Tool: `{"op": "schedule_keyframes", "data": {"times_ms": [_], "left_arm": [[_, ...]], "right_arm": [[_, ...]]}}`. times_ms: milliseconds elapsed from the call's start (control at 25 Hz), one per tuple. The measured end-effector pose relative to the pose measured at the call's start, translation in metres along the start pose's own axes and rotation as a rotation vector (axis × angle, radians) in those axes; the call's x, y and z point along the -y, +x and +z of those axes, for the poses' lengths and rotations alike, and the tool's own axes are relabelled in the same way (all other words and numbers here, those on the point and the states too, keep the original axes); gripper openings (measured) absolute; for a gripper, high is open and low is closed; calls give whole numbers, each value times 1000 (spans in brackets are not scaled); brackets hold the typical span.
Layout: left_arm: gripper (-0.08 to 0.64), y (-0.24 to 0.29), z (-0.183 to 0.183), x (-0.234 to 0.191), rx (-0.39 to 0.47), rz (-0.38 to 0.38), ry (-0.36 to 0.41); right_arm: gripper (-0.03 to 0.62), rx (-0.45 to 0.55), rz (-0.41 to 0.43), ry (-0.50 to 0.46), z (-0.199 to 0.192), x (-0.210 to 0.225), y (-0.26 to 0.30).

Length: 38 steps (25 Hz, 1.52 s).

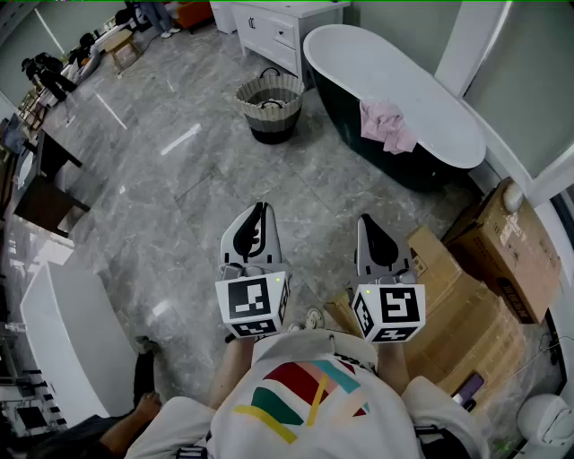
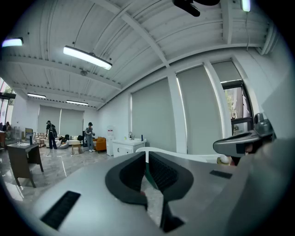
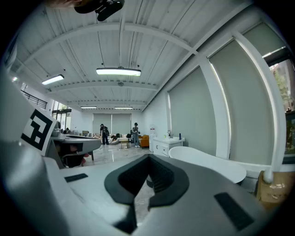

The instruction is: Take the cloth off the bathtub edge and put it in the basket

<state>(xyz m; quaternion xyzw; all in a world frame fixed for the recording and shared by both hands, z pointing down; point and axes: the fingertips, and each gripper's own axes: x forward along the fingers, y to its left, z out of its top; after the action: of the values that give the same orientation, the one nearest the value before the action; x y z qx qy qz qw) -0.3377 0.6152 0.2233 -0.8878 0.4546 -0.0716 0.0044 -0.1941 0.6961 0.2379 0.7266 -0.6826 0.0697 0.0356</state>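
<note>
Pink cloth (image 1: 387, 125) is draped over the near rim of the bathtub (image 1: 414, 97), bunched in folds on the white surface, with the tub's dark outer wall just below it. That is the only thing I can make out on the tub; its white inside is otherwise smooth. The basket (image 1: 269, 106) stands on the grey marble floor (image 1: 170, 179), near the tub's narrower end and in front of a white cabinet (image 1: 273, 27). It is woven, round and upright, with a dark loop handle across its mouth and a dark band round its foot. From the head view I see a pale lining inside it, and I cannot tell whether anything lies at the bottom. Cloth and basket are well apart.

Both of my tools are held low in front of me, well short of the tub. The left gripper (image 1: 261, 213) has its jaws together; its own view shows the ribbed pads nearly meeting, with only a thin slit of floor between them. The right gripper (image 1: 367, 224) is likewise pressed closed on itself, pads meeting with nothing clamped. Brown cardboard boxes (image 1: 502, 251) are stacked against the wall at my right, beside the tub's wider end.
</note>
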Motion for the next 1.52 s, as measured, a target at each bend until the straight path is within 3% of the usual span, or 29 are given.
{"op": "schedule_keyframes", "data": {"times_ms": [880, 1520], "left_arm": [[37, 13, -1, 2, 23, 11, -19], [37, 131, 10, -8, 85, -71, -36]], "right_arm": [[11, -1, 32, -14, -8, 8, 7], [11, 61, -82, -36, 11, 71, 83]]}}
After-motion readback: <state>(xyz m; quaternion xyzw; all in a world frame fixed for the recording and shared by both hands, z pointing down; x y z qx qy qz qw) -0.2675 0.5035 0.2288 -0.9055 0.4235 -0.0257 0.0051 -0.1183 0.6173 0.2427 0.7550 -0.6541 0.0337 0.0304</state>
